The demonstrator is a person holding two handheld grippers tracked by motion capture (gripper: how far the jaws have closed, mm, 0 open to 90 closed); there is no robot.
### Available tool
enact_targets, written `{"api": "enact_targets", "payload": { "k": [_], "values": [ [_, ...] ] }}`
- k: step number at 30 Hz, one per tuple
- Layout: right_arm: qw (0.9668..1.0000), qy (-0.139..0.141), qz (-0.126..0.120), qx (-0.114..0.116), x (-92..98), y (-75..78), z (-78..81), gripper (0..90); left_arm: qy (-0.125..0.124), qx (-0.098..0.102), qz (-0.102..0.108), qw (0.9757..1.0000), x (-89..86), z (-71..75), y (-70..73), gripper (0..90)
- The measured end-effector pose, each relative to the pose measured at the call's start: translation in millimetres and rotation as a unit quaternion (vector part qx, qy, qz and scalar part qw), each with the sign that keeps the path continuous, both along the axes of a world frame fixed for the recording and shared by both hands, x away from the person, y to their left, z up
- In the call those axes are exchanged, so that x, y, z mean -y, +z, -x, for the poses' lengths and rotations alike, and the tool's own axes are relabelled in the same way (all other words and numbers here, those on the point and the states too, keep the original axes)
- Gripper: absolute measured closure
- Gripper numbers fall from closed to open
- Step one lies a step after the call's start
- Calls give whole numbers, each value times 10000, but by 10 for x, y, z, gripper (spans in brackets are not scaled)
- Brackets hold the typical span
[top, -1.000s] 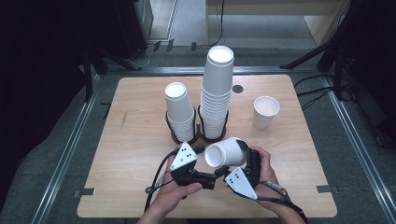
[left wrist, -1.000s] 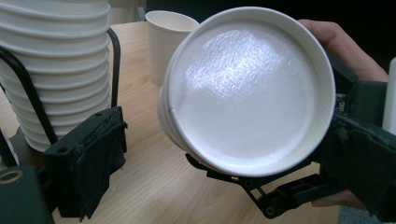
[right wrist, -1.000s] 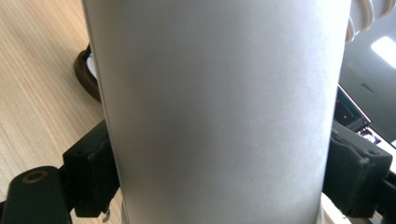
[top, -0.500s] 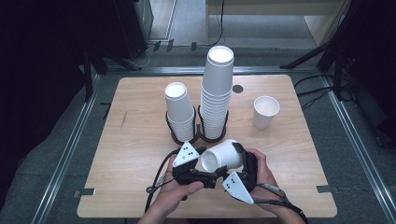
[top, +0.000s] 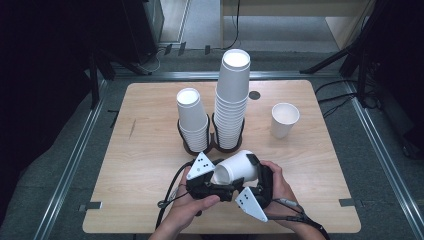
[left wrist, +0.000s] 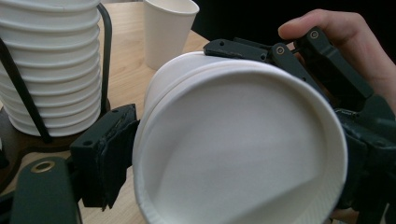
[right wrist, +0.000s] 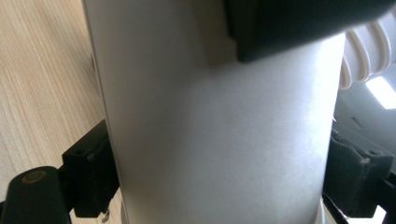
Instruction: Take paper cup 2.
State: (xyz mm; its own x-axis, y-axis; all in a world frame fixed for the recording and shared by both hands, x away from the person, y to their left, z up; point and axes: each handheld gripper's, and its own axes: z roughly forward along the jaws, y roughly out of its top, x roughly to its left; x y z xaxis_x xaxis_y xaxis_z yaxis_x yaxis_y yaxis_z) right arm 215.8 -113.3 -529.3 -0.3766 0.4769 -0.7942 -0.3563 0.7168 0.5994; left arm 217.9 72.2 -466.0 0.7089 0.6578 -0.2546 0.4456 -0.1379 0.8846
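Right claw [top: 252, 172] clamps the cup [top: 235, 167] steady while left claw [top: 220, 186] has just been closing onto its rim, likely separating nested cups.

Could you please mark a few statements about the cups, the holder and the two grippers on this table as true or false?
1. The held cup lies on its side between both grippers. True.
2. The right gripper is open and away from it. False: its jaws clamp the cup's wall.
3. A single cup stands upright right of the stacks. True.
4. The two stacks in the holder are equally tall. False: the right stack is taller than the left stack.
5. The left gripper has been closing around the cup's rim. True.
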Motion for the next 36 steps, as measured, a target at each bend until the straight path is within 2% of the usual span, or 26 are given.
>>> {"api": "enact_targets", "payload": {
  "k": [3, 7, 11, 15, 18, 20, 24, 26, 32, 36],
  "values": [
    [9999, 33, 94, 86, -3, 3, 0, 123, -1, -57, 44, 10000, 3, -4, -2, 136],
    [9998, 10, 155, 85, -8, -6, 7, 122, 56, -126, -73, 9999, 5, -18, -13, 176],
    [9996, -18, 256, 121, -13, -28, 7, 120, 78, -185, -93, 9998, 7, -24, -22, 182],
    [9996, -11, 258, 142, -14, -25, 10, 113, 60, -187, -73, 9998, -3, -22, -15, 187],
    [9993, 19, 334, 181, -12, -23, 11, 97, 52, -303, 2, 9995, -18, -43, -21, 195],
    [9995, 5, 300, 105, -20, -26, 4, 75, 76, -343, 17, 9994, -33, -58, -32, 201],
    [9996, 5, 271, 88, -7, -7, -10, 0, 150, -305, -5, 9994, -61, -68, -41, 206],
    [9995, 22, 295, 107, 5, 7, -5, 0, 177, -251, 35, 9995, -84, -75, -36, 207],
    [9998, 45, 30, 185, 40, 89, 6, 0, 396, 69, 39, 9992, -165, -77, -5, 208],
    [9995, 43, -195, 233, 61, 178, 34, 0, 417, 239, 309, 9984, -228, -71, 33, 210]
  ]
}}
